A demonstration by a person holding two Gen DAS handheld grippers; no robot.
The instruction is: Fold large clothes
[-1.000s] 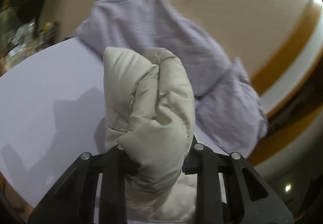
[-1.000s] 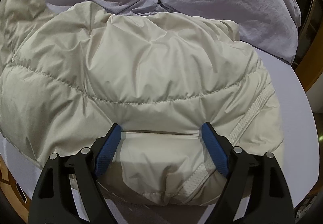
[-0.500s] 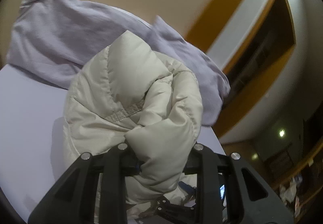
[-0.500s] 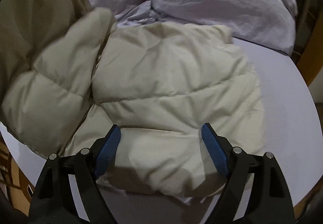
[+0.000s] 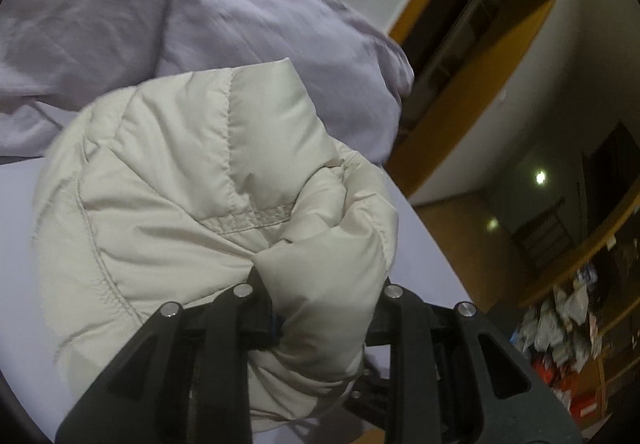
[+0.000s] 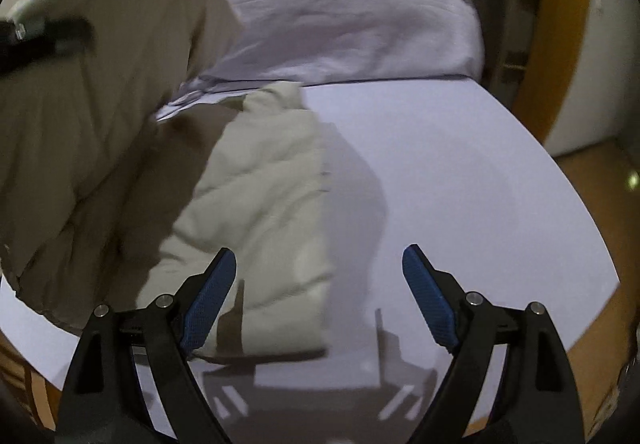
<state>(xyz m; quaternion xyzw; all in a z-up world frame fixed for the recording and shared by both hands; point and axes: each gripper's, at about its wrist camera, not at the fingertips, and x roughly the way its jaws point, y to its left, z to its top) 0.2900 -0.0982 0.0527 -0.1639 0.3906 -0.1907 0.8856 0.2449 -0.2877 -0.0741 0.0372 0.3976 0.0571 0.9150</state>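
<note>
Since the earlier frame, the right gripper (image 6: pixel 318 276) has withdrawn from the cream quilted puffer jacket (image 5: pixel 208 211); its jaws stand open over the white tabletop (image 6: pixel 460 163). The left gripper (image 5: pixel 320 308) stays clamped on a bunched jacket fold, apparently lifted. Only the right view shows jacket fabric lying flat beside the crumpled lilac garment (image 6: pixel 344 3).

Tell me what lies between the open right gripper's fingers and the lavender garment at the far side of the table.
In the right wrist view, past the right gripper, bare white table runs to the lavender garment; the cream puffer jacket covers the left part.
</note>
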